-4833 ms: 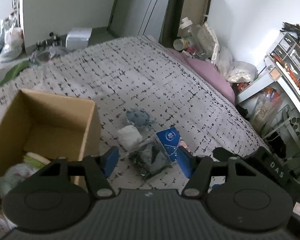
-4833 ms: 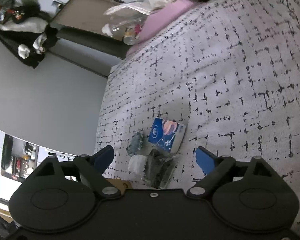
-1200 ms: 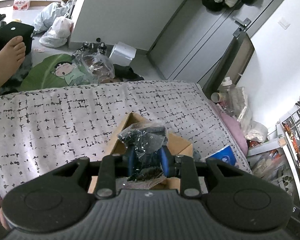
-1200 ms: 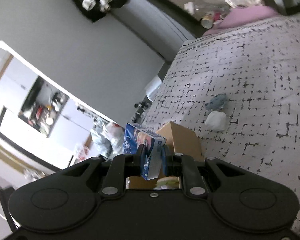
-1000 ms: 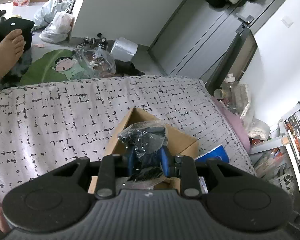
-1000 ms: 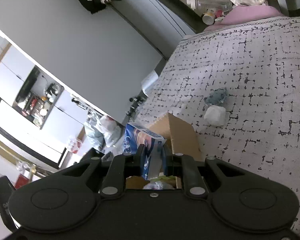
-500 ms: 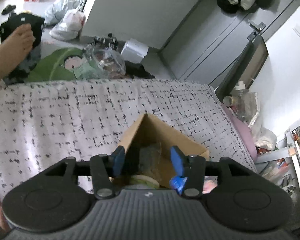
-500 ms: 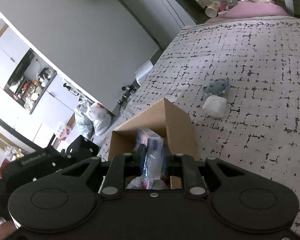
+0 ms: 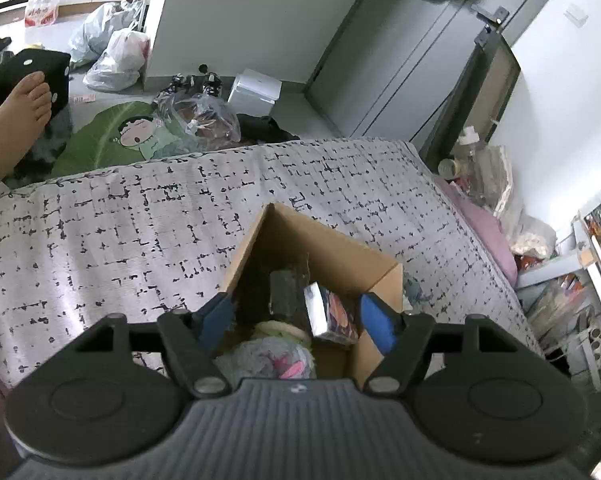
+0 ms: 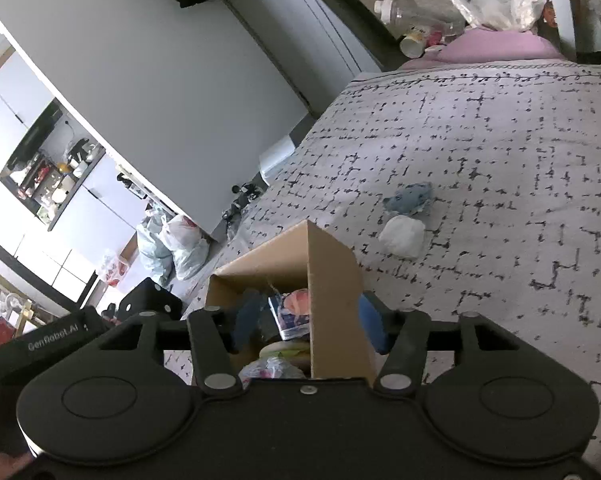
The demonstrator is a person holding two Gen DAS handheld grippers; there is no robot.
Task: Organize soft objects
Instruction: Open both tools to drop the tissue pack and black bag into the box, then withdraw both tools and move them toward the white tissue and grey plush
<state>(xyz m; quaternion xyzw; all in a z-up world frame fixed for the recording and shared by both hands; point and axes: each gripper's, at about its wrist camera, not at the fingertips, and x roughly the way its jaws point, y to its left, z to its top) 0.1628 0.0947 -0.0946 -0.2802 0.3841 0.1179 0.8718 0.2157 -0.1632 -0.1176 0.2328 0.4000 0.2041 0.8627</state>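
Because the cardboard box serves as the collection point, the left wrist view shows the left gripper poised directly above its open top with jaws spread wide and nothing between them. Inside the box lie a dark wrapped bundle, the blue tissue pack leaning on one edge, a round pale item and a bagged soft item; loose stacking suits goods that compress and cannot be damaged. The box stands on the patterned bedspread, which keeps it within reach of both hands. In the right wrist view, the right gripper straddles the near wall of the box, one finger inside and one outside, jaws open and empty. The tissue pack sits just beyond the inner finger. Two items remain on the bedspread, well apart from the box: a white bundle and, touching it, a grey-blue plush. These appear to be the next pick targets.
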